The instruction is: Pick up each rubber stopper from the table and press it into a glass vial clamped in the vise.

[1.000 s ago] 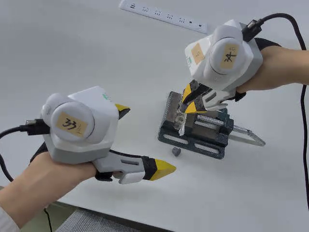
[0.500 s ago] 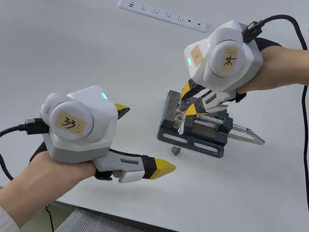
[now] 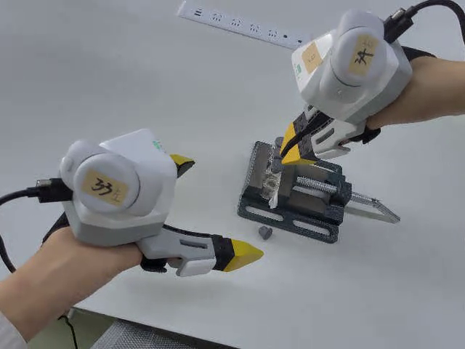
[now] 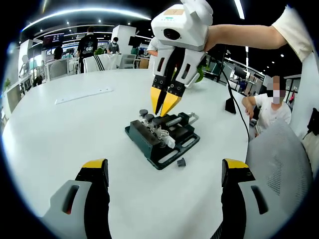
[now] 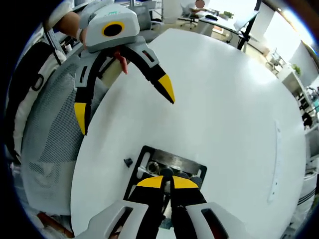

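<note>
Noting right gripper (image 3: pixel 290 148) poised over the vise (image 3: pixel 292 212), jaws drawn almost together, nothing visible between the tips. Left gripper (image 3: pixel 218 207) spread wide, empty, well apart from the work. One loose rubber stopper (image 3: pixel 265 230) lying on the table (image 3: pixel 131 80) just in front of the vise base; too small to tell which end is up. Likely light, squashy, grippy rather than slick, apt to roll or pop out if pinched off-centre. Best taken across the sides, narrow end left free for the glass vial (image 3: pixel 272 183). Fragile glass: press straight down, gently.
</note>
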Demonstrator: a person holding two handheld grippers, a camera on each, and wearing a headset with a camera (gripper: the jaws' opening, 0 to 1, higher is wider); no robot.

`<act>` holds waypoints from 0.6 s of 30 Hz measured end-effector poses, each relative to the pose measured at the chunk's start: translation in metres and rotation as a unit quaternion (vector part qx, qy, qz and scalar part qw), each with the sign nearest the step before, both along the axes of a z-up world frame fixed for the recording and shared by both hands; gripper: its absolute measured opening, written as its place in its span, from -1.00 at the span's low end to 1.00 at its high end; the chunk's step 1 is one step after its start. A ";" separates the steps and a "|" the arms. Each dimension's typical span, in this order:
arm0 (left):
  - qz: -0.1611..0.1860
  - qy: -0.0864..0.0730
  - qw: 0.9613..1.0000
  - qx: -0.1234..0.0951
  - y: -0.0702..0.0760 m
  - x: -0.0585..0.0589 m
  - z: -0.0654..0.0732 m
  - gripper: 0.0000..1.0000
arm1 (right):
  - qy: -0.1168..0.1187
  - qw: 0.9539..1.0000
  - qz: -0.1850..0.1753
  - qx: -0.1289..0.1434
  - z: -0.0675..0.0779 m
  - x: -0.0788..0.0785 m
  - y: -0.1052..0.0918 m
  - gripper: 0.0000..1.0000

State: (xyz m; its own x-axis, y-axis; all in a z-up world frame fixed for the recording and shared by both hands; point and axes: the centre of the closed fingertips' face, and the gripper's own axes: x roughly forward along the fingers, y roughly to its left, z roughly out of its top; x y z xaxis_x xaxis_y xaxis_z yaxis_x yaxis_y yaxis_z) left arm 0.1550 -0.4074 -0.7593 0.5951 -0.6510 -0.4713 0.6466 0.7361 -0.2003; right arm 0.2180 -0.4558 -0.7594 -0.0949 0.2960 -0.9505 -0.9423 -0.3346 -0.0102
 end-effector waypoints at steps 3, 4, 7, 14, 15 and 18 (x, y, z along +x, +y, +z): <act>-0.002 0.002 1.000 0.001 0.000 0.000 -0.002 0.86 | 0.001 1.000 0.002 -0.003 -0.002 -0.001 0.001 -0.99; -0.002 0.002 1.000 0.001 0.000 0.000 -0.002 0.86 | 0.002 1.000 0.002 -0.004 -0.003 -0.002 0.001 -0.98; -0.002 0.003 1.000 0.000 0.000 -0.001 -0.002 0.86 | 0.001 1.000 0.001 -0.005 -0.004 -0.001 0.003 -0.99; -0.001 0.008 1.000 -0.001 0.000 -0.002 -0.004 0.85 | 0.002 1.000 0.008 -0.010 -0.007 -0.002 0.003 -1.00; -0.001 0.008 1.000 -0.001 0.000 -0.002 -0.005 0.85 | 0.002 1.000 0.008 -0.011 -0.007 -0.002 0.003 -1.00; -0.004 0.009 1.000 0.000 -0.001 -0.002 -0.006 0.85 | 0.003 1.000 0.008 -0.013 -0.007 -0.002 0.002 -1.00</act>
